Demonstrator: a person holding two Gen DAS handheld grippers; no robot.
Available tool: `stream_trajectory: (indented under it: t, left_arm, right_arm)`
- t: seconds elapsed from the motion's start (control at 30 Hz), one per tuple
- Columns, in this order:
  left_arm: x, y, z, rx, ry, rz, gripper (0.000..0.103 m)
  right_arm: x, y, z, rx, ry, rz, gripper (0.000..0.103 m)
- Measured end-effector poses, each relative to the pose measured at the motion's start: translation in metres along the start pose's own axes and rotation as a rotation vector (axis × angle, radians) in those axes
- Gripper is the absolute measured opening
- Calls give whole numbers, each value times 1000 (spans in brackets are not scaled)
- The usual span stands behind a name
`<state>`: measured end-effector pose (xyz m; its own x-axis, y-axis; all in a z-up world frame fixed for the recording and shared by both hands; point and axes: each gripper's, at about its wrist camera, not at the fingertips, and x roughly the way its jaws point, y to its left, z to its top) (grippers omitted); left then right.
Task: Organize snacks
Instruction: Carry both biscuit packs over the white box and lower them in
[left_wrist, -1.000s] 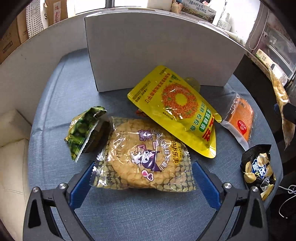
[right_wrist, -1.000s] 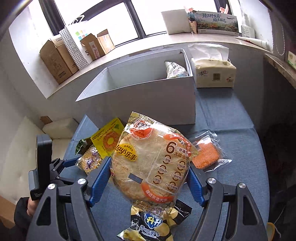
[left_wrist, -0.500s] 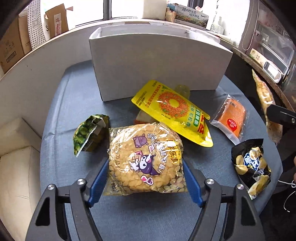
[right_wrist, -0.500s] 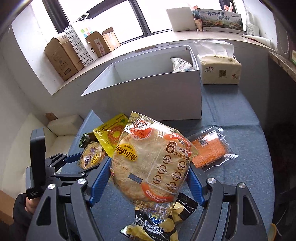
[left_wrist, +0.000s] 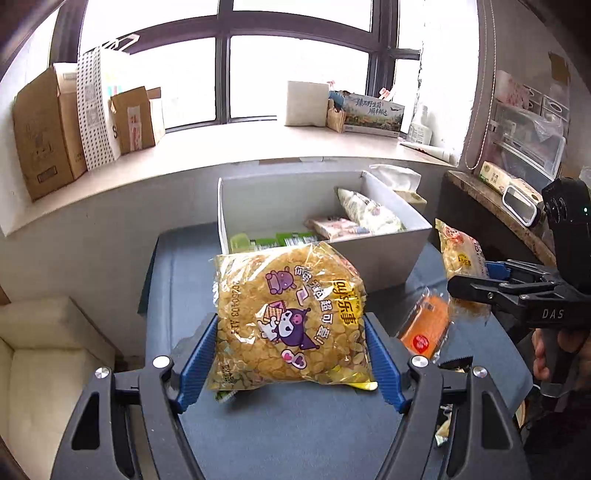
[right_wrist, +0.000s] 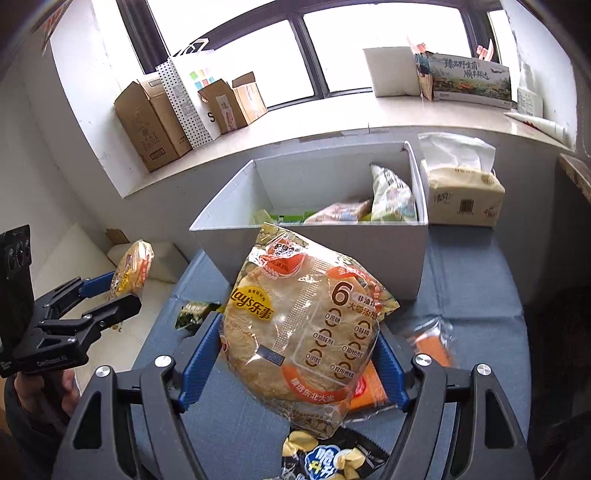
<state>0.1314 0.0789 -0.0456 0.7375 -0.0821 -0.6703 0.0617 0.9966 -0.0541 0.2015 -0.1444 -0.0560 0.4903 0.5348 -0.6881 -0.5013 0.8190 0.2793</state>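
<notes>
My left tool (left_wrist: 290, 363), whose jaws narrowed a moment ago, now pinches the yellow corn-snack bag (left_wrist: 290, 321), which I have lifted clear of the counter (left_wrist: 295, 424). It stands upright before the white box (left_wrist: 380, 258). My right tool (right_wrist: 295, 363) clamps the Lay's pack (right_wrist: 303, 332), upright too.

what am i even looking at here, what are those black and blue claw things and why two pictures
Those claws are handheld two-finger grippers, one in each of a person's hands, each carrying a camera that looks along its fingers; so there are two pictures. In the left camera's view, the left gripper clamps a yellow snack bag with a cartoon print. In the right camera's view, the right gripper clamps a Lay's rice cracker bag. Ahead stands a white box already holding snacks; an orange packet lies on the blue tabletop.
</notes>
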Motion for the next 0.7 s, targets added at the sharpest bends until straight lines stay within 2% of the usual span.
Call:
stream_trajectory:
  t: [0.17, 0.23, 0.37, 0.5, 0.6, 0.63, 0.67, 0.7]
  left_arm:
    - [19, 5, 60, 16, -57, -21, 79]
    - [36, 7, 83, 11, -48, -39, 79]
    - [73, 11, 116, 5, -28, -13, 79]
    - [100, 16, 126, 2, 1, -2, 80]
    - [116, 20, 122, 3, 27, -2, 85]
    - [122, 23, 118, 5, 46, -7, 95]
    - [127, 24, 114, 3, 62, 1, 100]
    - [129, 27, 110, 2, 67, 14, 103]
  right_arm:
    - [14, -12, 56, -6, -23, -4, 80]
    - [25, -20, 79, 19, -19, 16, 80]
    - [51, -24, 122, 53, -6, 58, 80]
    - [81, -22, 155, 71, 29, 83, 80]
    - [102, -22, 172, 84, 38, 65, 82]
    - [108, -22, 176, 90, 46, 68, 89]
    - [115, -22, 179, 103, 62, 81, 99]
    - [120, -23, 181, 114, 75, 84, 103]
